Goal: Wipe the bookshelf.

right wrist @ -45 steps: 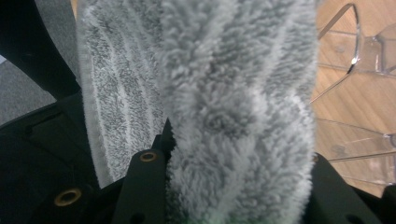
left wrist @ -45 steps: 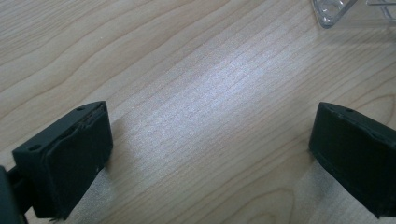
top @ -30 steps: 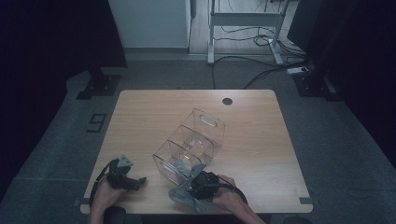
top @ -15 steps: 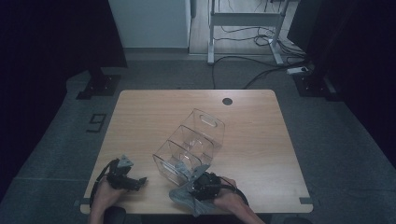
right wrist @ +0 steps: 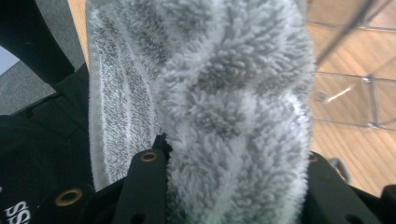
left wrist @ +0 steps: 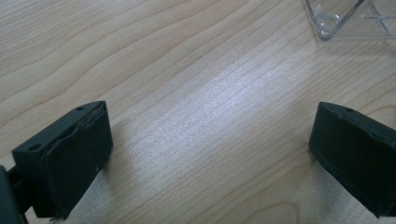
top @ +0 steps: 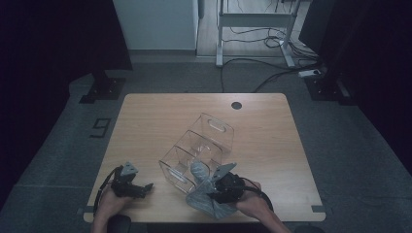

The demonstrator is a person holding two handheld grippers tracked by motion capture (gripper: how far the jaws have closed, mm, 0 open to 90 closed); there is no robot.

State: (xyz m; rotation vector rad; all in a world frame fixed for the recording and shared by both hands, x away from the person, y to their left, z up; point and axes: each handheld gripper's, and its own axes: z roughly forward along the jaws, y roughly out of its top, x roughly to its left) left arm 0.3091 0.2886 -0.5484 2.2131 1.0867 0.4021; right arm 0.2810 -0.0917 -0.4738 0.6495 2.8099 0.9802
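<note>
The left gripper (top: 141, 187) sat well to the left of the clear plastic organizer (top: 197, 150), low over the bare wooden table (top: 155, 116), and its jaws stood wide apart with nothing between them; in the left gripper view only wood grain lay in the gap, and a corner of the organizer showed at the upper right. It seemed parked there to stay clear of the work while remaining close enough to steady the organizer if needed. The left hand (top: 111, 203) came in from the near edge, the forearm short and the gripper aimed toward the organizer. The organizer itself lay tipped on its side near the middle of the table, running diagonally with its open compartments turned toward the person, probably so its inner walls could be reached for wiping. At its near end, touching or just against that rim, hung the grey fluffy cloth (top: 204, 191), pinched in the right gripper (top: 214, 187), whose jaws were closed down on a thick fold of it, as the right gripper view showed with the cloth (right wrist: 219, 102) bulging up between them. The right hand (top: 248, 201) reached in from the near edge, angled left toward the organizer's opening, apparently ready to push the cloth inside.
</note>
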